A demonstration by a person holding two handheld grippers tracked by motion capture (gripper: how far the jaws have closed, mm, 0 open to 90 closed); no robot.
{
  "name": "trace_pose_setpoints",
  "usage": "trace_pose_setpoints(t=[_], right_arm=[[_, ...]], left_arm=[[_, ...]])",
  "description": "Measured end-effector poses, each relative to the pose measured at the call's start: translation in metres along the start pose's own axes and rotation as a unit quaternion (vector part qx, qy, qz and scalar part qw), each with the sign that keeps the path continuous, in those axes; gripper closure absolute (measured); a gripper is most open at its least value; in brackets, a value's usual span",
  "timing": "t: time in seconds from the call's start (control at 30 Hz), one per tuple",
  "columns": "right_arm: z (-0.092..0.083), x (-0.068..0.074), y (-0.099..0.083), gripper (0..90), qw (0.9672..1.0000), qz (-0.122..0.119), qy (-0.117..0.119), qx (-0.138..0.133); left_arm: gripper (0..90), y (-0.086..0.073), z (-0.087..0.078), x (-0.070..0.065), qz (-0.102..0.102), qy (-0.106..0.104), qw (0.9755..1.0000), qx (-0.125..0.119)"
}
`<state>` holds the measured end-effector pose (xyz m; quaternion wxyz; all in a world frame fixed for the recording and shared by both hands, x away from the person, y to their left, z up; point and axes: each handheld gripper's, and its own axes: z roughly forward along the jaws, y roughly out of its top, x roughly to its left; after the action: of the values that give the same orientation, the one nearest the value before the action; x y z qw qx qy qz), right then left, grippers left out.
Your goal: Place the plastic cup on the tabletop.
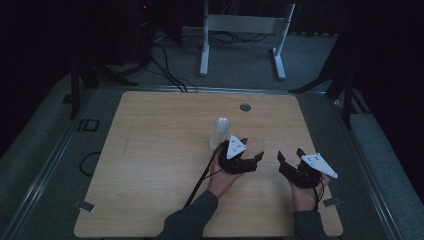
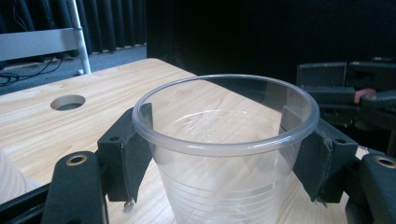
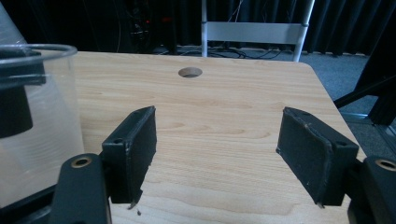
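A clear plastic cup (image 2: 224,154) stands upright between the black jaws of my left gripper (image 2: 217,114), and both pads press on its sides just under the rim. In the high view the left gripper (image 1: 251,149) holds this cup (image 1: 256,143) right of the table's middle. My right gripper (image 1: 290,153) rests a short way to the right of it, near the front right of the table. In its own view the right gripper (image 3: 218,114) stands open with bare wood between the pads, and the held cup (image 3: 42,107) shows at the left edge.
A tall stack of clear cups (image 1: 221,130) stands just left of the held cup. The wooden table (image 1: 160,150) has a round cable hole (image 1: 245,107) near its far edge. A white frame (image 1: 240,25) stands on the floor beyond, with cables around it.
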<state>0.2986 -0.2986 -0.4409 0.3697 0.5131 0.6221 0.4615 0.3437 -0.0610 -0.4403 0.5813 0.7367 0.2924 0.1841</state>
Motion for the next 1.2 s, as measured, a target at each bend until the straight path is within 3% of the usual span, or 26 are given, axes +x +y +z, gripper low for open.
trace_pose_setpoints(t=[0.47, 0.57, 1.03, 1.2], right_arm=[[0.000, 0.000, 0.000, 27.9, 1.0000, -0.002, 0.000, 0.000], [0.000, 0.001, 0.000, 27.9, 1.0000, -0.002, 0.001, 0.000], [-0.001, 0.000, 0.000, 27.8, 1.0000, -0.001, 0.000, -0.001], [-0.001, 0.000, 0.000, 27.8, 1.0000, -0.001, -0.001, -0.001]], left_arm=[[26.8, -0.031, -0.006, -0.001, 0.027, 0.008, 0.9995, 0.012], [26.7, -0.035, -0.005, 0.000, 0.034, 0.023, 0.9991, 0.014], [25.6, -0.053, 0.000, 0.002, 0.031, 0.029, 0.9984, 0.037], [16.0, -0.055, -0.004, 0.003, 0.029, 0.023, 0.9976, 0.059]])
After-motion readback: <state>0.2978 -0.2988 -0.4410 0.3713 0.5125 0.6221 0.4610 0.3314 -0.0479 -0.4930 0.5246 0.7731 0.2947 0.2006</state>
